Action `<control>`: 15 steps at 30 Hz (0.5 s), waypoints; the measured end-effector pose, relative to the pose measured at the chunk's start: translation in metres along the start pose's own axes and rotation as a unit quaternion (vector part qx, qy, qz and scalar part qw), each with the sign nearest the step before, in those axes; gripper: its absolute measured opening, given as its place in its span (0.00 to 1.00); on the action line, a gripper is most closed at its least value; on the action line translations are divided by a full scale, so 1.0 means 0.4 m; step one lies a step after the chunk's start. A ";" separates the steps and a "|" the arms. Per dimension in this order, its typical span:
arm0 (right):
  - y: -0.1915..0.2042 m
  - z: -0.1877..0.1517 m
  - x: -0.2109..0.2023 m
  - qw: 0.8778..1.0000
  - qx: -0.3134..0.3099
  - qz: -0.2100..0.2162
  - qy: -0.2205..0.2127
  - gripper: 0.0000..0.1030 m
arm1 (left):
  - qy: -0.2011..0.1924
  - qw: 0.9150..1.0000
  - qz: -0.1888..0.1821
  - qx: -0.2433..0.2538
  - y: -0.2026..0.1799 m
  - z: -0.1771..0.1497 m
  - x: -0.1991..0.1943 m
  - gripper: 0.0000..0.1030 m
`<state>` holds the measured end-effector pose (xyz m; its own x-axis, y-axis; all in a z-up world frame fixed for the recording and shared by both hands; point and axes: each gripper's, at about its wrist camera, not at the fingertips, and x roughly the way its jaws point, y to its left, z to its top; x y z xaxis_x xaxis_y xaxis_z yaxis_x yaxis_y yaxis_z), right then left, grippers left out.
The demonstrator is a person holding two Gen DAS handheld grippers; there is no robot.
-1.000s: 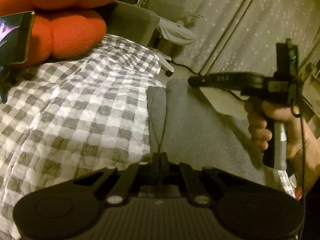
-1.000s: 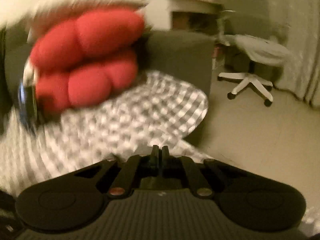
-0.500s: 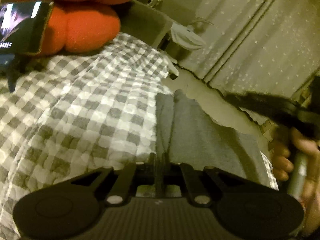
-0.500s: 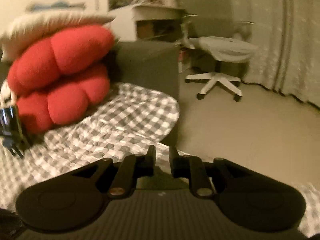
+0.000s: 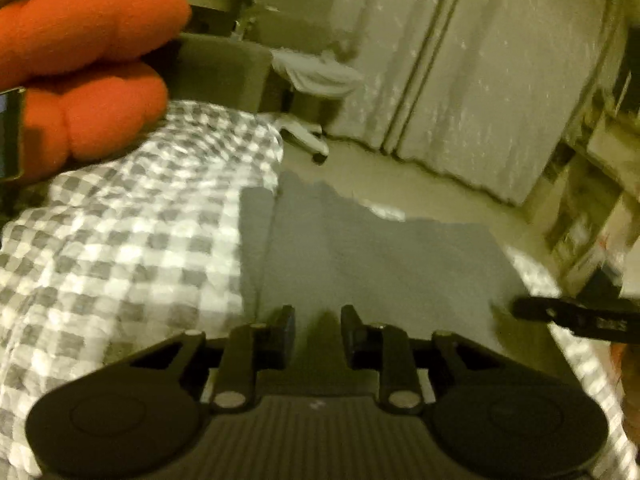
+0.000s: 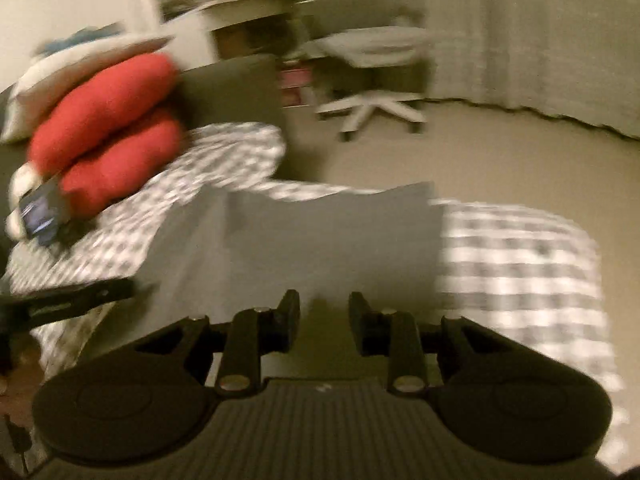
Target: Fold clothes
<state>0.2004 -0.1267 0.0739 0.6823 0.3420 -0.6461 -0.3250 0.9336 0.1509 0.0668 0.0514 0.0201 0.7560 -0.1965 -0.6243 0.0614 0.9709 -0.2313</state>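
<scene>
Checked bedspread (image 5: 120,248), grey garment (image 5: 380,256) just ahead of left gripper (image 5: 316,330), right gripper (image 6: 324,314), jaws opening, empty.

We see a dim home bedroom: a bed with a grey-and-white checked cover (image 5: 132,248), a red plush cushion (image 6: 108,128), a white swivel chair (image 6: 372,76) and long pale curtains (image 5: 480,80)

My room is dim, the light warm and yellowish. Both views are smeared by motion blur, the right wrist's worse. Fisheye bends the edges and blackens the corners. My curtains (image 5: 480,80) look grainy and soft.
</scene>
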 end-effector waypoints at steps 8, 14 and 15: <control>-0.138 -0.008 0.060 0.993 0.067 -0.097 -0.022 0.32 | 0.002 0.999 0.035 0.017 0.009 0.040 -0.002 0.25; -0.094 0.002 0.081 0.994 0.041 -0.101 -0.027 0.32 | -0.017 0.999 -0.026 0.015 -0.036 0.069 0.030 0.29; -0.081 0.004 0.084 0.995 0.038 -0.089 -0.032 0.32 | -0.015 0.999 -0.025 0.022 -0.051 0.071 0.044 0.29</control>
<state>0.2348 -0.1453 0.0486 0.7658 0.1737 -0.6192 -0.1466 0.9846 0.0948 0.0975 0.0319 0.0352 0.7707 -0.2419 -0.5895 0.1281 0.9651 -0.2285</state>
